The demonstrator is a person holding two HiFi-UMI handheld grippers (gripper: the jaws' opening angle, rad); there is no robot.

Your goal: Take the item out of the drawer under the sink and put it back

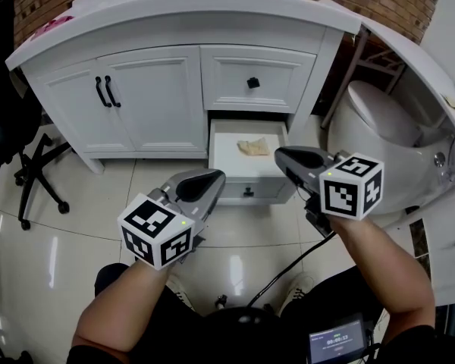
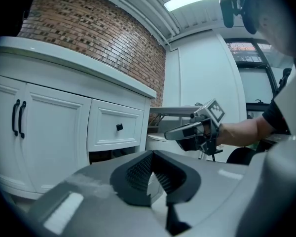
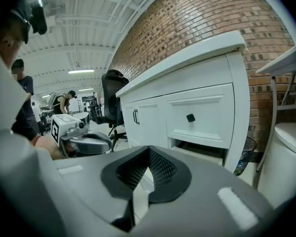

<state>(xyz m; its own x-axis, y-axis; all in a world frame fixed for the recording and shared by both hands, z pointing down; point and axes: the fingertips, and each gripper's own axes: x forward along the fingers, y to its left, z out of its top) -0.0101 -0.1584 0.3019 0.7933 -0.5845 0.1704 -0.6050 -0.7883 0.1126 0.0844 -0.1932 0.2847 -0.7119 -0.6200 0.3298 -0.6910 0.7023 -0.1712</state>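
Note:
The lower drawer (image 1: 246, 174) of the white vanity stands pulled open. A crumpled tan item (image 1: 253, 147) lies inside it, toward the back right. My left gripper (image 1: 212, 177) hovers over the floor in front of the drawer's left corner, jaws together and empty. My right gripper (image 1: 282, 155) is above the drawer's right front corner, near the item but apart from it, also shut with nothing in it. In the left gripper view my own jaws (image 2: 152, 155) meet at the tip and the right gripper (image 2: 192, 129) shows beyond. The right gripper view shows closed jaws (image 3: 148, 150).
Above the open drawer is a shut drawer with a black knob (image 1: 253, 83); two cabinet doors with black handles (image 1: 106, 91) lie to its left. A white toilet (image 1: 379, 120) stands at the right, a black office chair (image 1: 23, 158) at the left. A black cable (image 1: 288, 268) crosses the tiled floor.

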